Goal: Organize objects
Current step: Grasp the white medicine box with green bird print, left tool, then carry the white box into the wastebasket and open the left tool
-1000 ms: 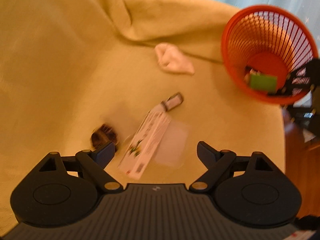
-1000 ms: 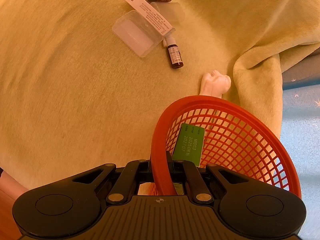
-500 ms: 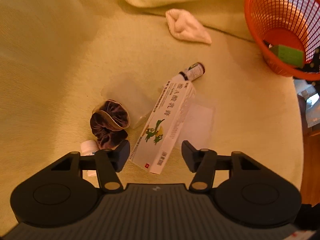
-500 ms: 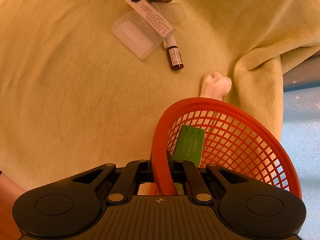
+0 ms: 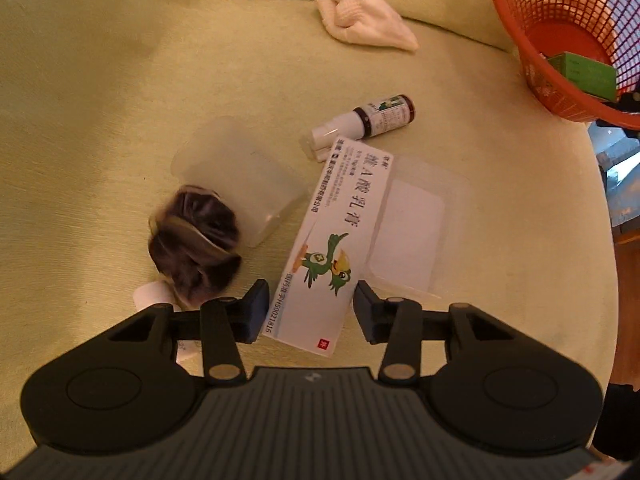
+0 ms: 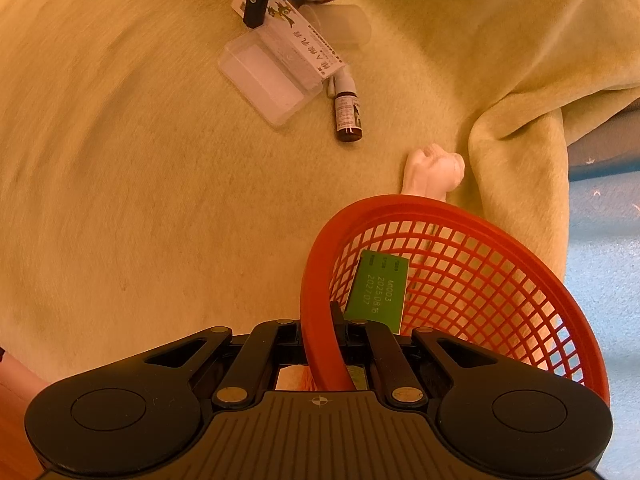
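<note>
So, left gripper (image 5: 308, 308): wide, straddling white carton (image 5: 328, 248) at 6 o'clock
Right gripper (image 6: 320, 344): clamping orange basket (image 6: 472, 280) rim
Done: green box (image 6: 378, 290) in
Left: carton, bottle (image 5: 376, 118), scrunchie (image 5: 194, 246)

right tongs (image 6: 322, 344) clamp the orange basket (image 6: 480, 280) rim; a green box (image 6: 378, 290) apparently lies inside.

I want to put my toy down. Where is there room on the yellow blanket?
Bare blanket lies wide open between the clear lid and the red basket. It is crowded around the white box, brown bottle and dark scrunchie.
</note>
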Tool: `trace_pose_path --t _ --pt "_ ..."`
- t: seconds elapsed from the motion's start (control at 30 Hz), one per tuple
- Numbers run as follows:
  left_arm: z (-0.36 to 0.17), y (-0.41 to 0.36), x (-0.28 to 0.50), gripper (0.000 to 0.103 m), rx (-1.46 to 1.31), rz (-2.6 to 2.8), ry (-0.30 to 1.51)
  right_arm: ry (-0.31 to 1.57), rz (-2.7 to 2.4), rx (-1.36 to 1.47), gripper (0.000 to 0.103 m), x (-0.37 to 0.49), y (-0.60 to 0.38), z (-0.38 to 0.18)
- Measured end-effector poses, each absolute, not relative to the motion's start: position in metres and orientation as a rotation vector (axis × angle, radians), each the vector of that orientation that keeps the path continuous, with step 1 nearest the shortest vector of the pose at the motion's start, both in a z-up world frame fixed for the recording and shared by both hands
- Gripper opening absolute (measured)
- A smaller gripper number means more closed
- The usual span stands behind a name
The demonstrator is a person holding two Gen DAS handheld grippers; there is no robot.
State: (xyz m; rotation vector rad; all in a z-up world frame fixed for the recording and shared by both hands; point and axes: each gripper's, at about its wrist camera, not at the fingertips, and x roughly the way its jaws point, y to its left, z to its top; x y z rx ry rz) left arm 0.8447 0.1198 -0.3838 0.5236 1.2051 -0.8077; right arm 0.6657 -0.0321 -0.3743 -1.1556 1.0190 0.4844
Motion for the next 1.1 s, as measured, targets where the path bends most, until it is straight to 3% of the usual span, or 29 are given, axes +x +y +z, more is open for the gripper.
trace_pose_path --t 0.6,1.1 --pt "-0.389 0.104 0.819 0.033 0.663 -0.793 1.122 1.016 0.487 -1.160 0.002 0.667 -0.034 -0.375" --pt "-0.321 0.111 0.809 0.032 0.567 -0.728 1.098 1.018 0.489 -1.165 0.002 0.667 -0.035 -0.374"
